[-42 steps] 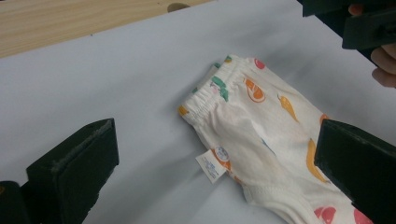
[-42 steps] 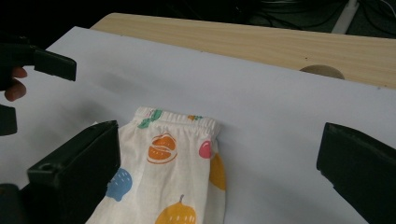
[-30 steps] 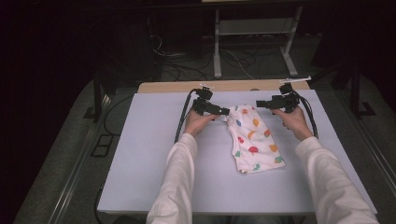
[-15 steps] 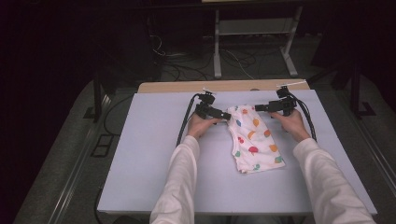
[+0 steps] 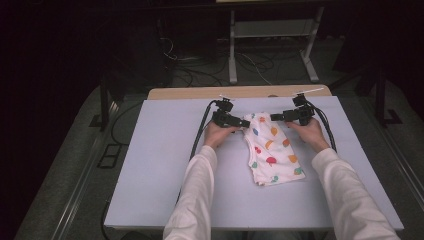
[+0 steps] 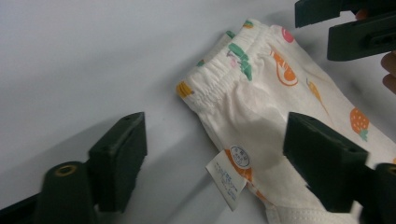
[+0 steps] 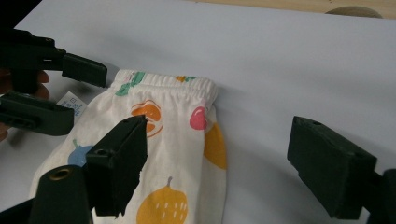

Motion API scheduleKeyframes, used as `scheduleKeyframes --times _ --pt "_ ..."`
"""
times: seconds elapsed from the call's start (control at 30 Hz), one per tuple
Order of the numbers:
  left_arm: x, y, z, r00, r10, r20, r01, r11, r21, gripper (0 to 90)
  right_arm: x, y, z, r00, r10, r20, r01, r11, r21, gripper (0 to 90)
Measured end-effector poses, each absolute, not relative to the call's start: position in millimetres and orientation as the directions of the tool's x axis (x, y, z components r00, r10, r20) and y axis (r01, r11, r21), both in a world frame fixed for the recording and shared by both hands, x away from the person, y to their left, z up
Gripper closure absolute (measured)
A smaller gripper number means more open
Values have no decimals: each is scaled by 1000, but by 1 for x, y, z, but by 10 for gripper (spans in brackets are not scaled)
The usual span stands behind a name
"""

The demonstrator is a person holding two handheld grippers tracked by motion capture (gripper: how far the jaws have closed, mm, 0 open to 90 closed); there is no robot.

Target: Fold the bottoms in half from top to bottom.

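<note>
Left gripper: jaws wide open, nothing held, straddling tag-side corner of shorts. Right gripper: jaws wide open, empty, over opposite waistband corner. Shorts lie folded flat on table, elastic waistband toward far edge. Step judged: pinch both waistband corners. Lower each gripper until one jaw slides under elastic; catch all layers; close both together; keep care label clear.

The shorts are made of soft, matt white cloth, gathered and ribbed at the waistband, with a thin woven label sewn in. The surface is covered by a smooth, matt pale sheet, with bare wood exposed at 12 o'clock. Each claw is formed of matt black plastic.
</note>
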State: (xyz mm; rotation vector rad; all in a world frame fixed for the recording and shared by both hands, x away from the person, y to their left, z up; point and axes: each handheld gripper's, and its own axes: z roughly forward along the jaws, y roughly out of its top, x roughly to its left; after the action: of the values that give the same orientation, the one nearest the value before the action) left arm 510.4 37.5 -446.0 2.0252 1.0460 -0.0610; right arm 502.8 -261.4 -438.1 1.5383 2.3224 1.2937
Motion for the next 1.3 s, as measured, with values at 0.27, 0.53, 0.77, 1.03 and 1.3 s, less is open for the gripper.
scheduleKeyframes --times 0.27,0.53,0.77,1.03,1.3 --pt "510 36 -447 659 635 -404 692 -300 656 410 504 -261 -443 -503 776 380 734 151 662 270" --pt "509 31 -450 662 636 -396 692 -318 648 488 506 -257 -450 -512 775 371 738 174 653 393" --pt "508 28 -452 677 647 -352 672 -347 654 655 507 -250 -455 -534 766 357 729 203 654 481" --pt "507 25 -453 688 643 -337 655 -349 670 808 506 -242 -457 -554 751 359 724 221 654 678" --pt "506 24 -451 689 650 -320 645 -349 680 881 507 -244 -458 -520 757 395 745 176 643 862"
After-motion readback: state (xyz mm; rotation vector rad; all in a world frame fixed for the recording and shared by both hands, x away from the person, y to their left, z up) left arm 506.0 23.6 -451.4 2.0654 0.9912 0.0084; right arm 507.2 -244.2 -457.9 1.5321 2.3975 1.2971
